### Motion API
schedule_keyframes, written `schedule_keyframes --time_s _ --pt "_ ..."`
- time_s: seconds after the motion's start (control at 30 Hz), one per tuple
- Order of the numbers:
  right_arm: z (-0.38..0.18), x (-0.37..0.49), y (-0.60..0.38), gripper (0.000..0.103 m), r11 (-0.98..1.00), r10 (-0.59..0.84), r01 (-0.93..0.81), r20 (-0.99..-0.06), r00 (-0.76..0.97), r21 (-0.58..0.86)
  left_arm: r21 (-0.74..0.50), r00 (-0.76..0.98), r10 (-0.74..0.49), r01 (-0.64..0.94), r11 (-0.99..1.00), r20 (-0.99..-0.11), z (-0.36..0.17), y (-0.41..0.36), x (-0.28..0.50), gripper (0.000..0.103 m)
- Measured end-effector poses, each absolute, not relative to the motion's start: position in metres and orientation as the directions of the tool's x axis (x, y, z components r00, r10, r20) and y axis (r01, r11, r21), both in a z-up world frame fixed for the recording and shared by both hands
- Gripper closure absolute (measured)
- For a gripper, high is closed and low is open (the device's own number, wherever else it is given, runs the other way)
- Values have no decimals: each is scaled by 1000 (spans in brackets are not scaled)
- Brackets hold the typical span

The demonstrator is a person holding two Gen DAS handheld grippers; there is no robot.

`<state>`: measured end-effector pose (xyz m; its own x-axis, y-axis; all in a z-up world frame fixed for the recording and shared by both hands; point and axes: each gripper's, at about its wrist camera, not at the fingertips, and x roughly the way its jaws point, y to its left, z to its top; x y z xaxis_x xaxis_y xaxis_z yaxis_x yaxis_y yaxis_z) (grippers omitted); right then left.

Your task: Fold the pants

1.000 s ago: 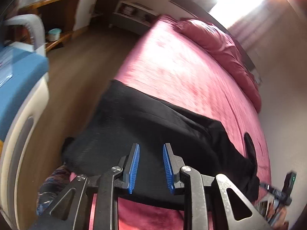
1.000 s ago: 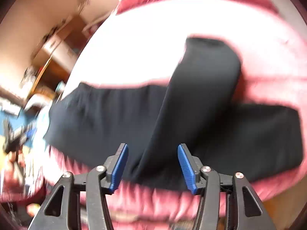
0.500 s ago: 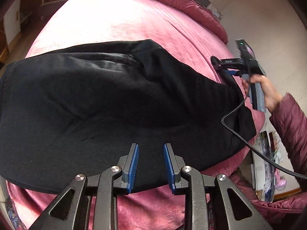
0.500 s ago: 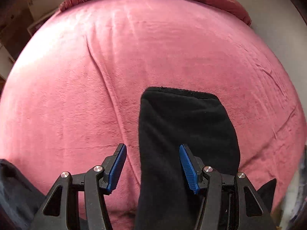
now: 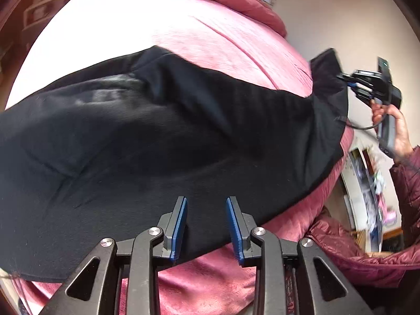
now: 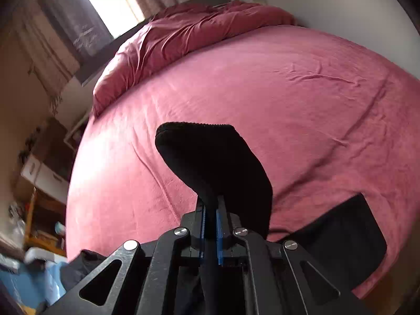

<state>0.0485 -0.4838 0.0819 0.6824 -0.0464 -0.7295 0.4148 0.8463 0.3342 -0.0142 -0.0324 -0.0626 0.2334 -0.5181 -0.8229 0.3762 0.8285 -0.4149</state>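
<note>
Black pants (image 5: pixel 157 144) lie spread across the near edge of a pink bed (image 5: pixel 223 42). My left gripper (image 5: pixel 206 202) is open and empty, hovering over the pants' near edge. My right gripper (image 6: pixel 210 210) is shut on the end of one pant leg (image 6: pixel 210 155), which sticks up between the jaws above the bed (image 6: pixel 288 92). In the left wrist view the right gripper (image 5: pixel 349 84) holds that leg end lifted at the far right of the bed. Another part of the pants (image 6: pixel 341 241) lies at the lower right of the right wrist view.
A rumpled pink duvet (image 6: pixel 189 34) is piled at the head of the bed. A wooden shelf and white drawers (image 6: pixel 39 173) stand left of the bed. A blue and white object (image 6: pixel 34 275) is at the lower left. Clutter (image 5: pixel 367 183) sits by the wall on the right.
My right gripper has closed on the pant leg end and lifted it off the bed. My left gripper stays open over the pants and has shifted slightly.
</note>
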Motion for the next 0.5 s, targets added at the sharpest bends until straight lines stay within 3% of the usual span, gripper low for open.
schedule_keyframes --time_s 0.2,0.4,0.5 --pt "66 -53 -563 97 685 -92 560 -707 701 466 -375 213 -511 462 803 -833 -60 -63 -23 70" --pt "-52 -105 -608 97 524 -53 687 -785 617 504 -354 181 -494 499 791 -850 -59 -87 -25 69" --pt "-88 -115 -618 96 471 -13 688 -776 631 552 -342 171 -483 509 790 -859 -58 -91 -26 69"
